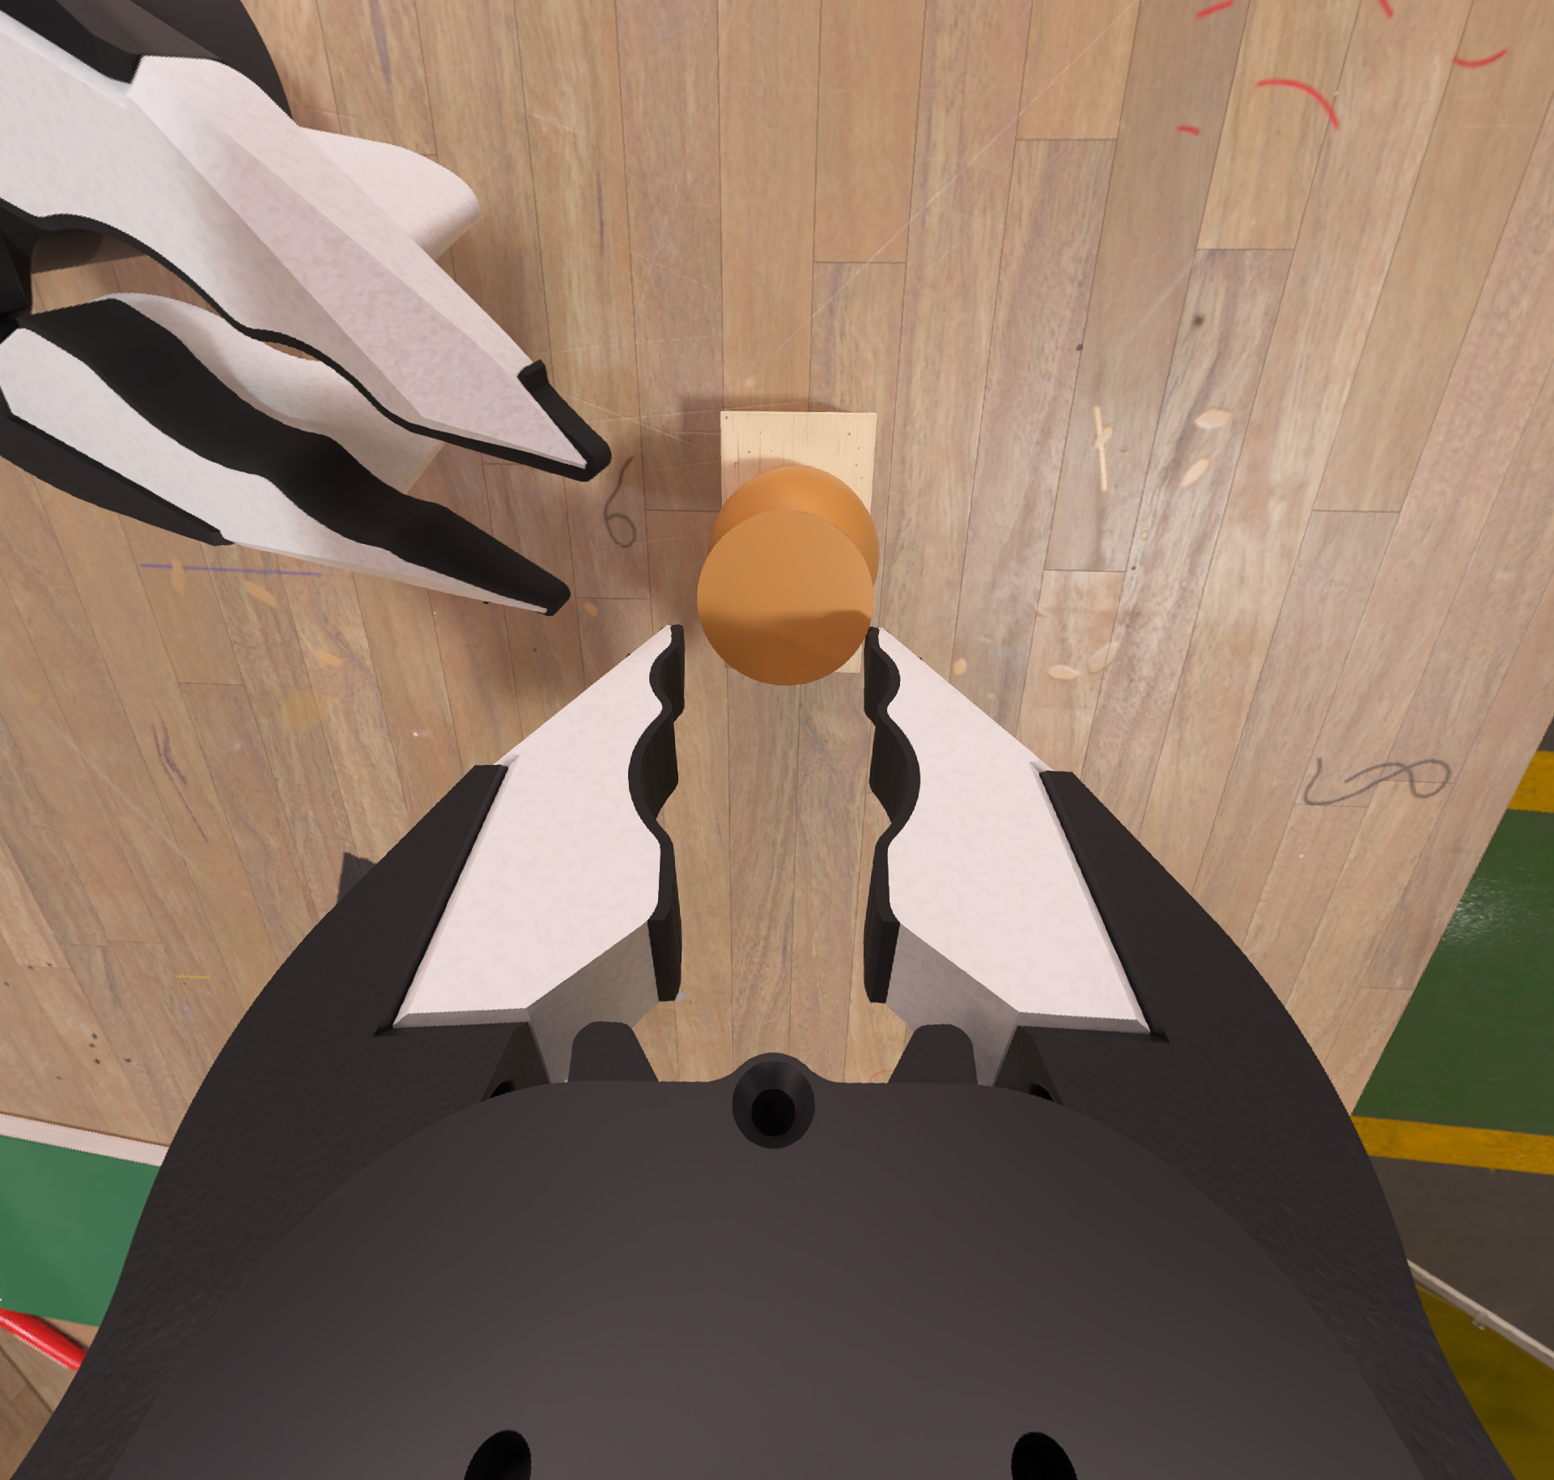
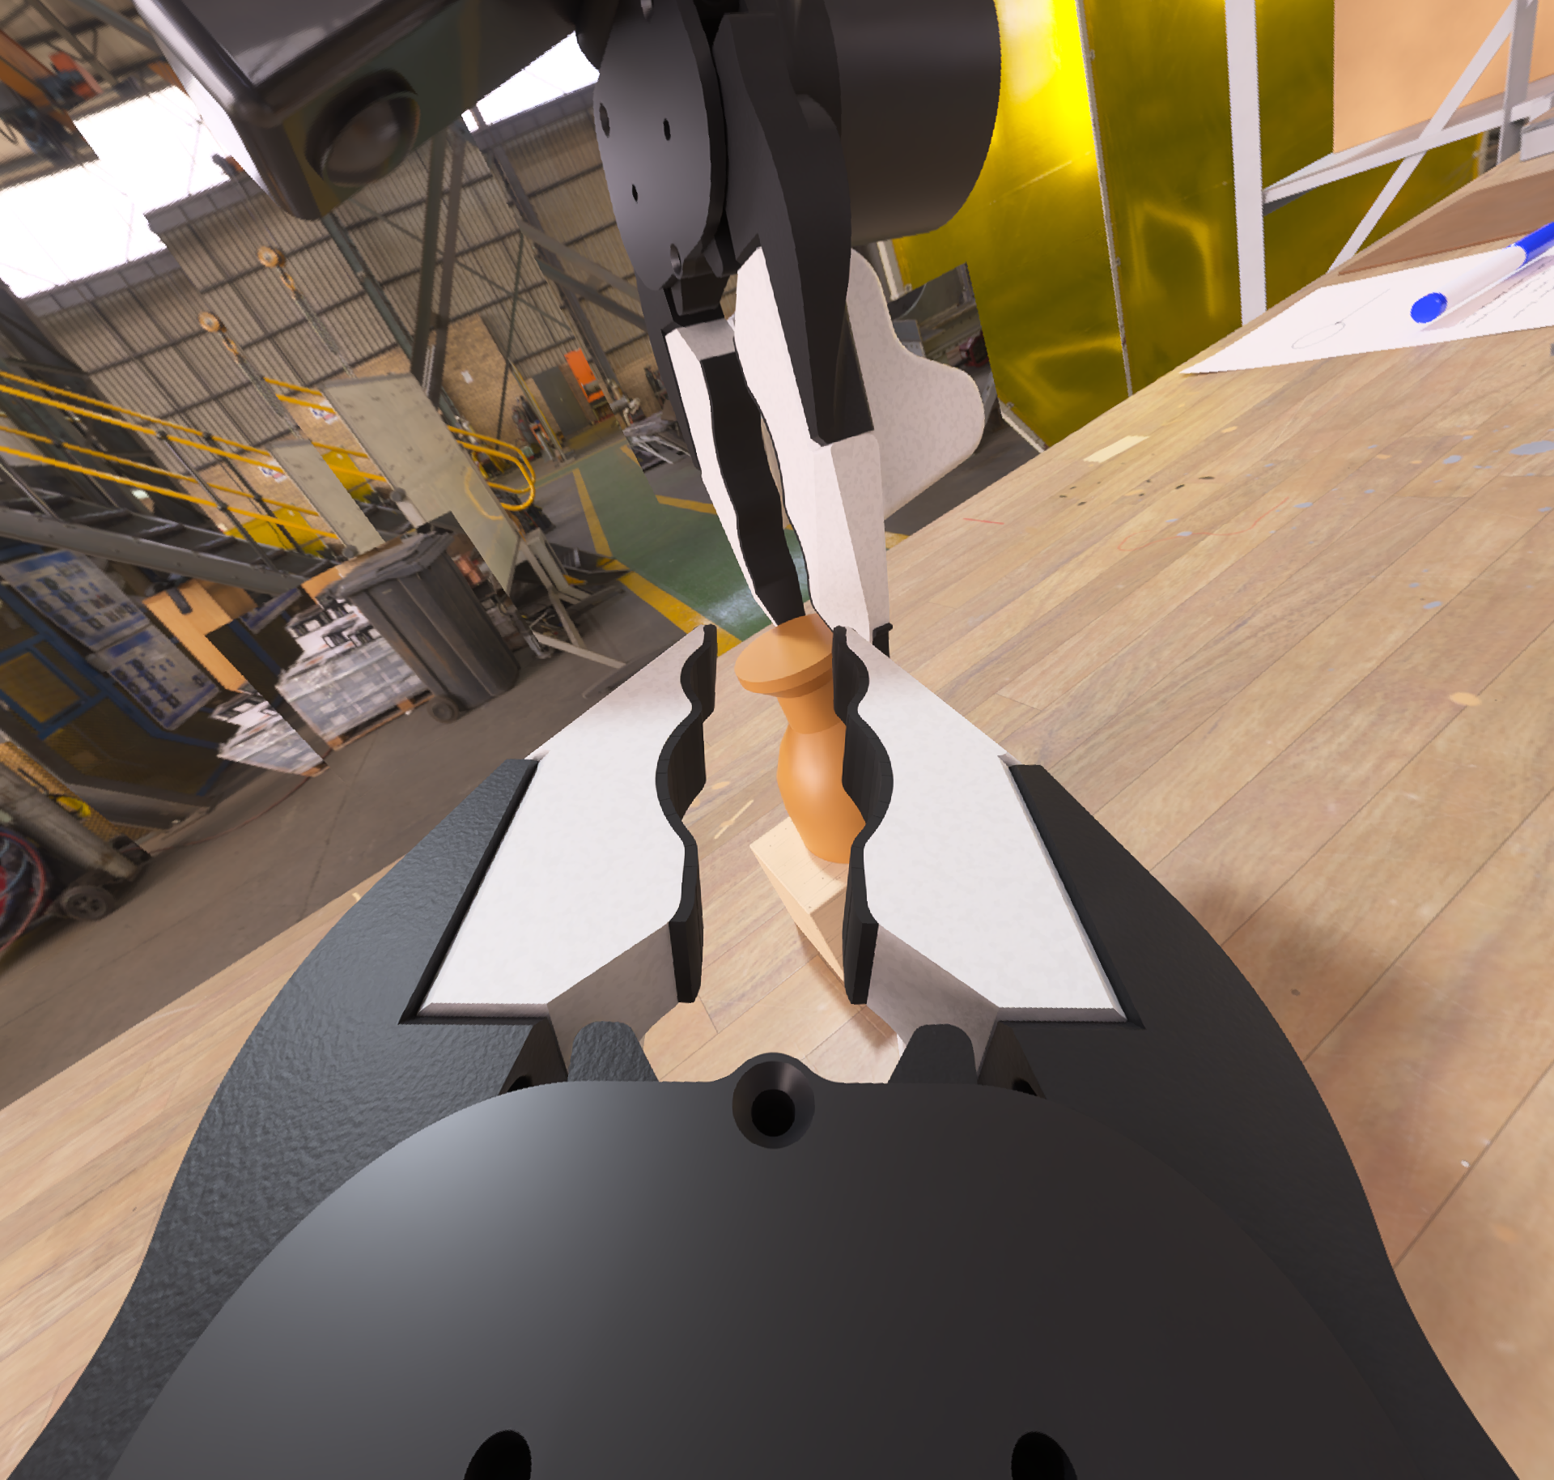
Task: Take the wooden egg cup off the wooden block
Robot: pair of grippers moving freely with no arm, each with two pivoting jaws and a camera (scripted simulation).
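An orange-brown wooden egg cup (image 1: 784,598) stands upside down, flat foot up, on a small pale wooden block (image 1: 799,439) on the plank table. My left gripper (image 1: 774,636) points down at it, open, its fingertips flanking the foot disc; I cannot tell whether they touch. My right gripper (image 1: 576,527) is open to the left of the cup, apart from it. In the right wrist view the cup (image 2: 811,775) and block (image 2: 799,876) show ahead between the right gripper's (image 2: 774,636) open fingers. The left gripper (image 2: 799,598) comes down onto the cup's top.
A white sheet of paper (image 2: 1345,329) with a blue pen (image 2: 1472,279) lies far right on the table. The table edge (image 1: 1379,1044) runs at the lower right, with green and yellow floor beyond. Red scribbles (image 1: 1295,85) mark the far planks.
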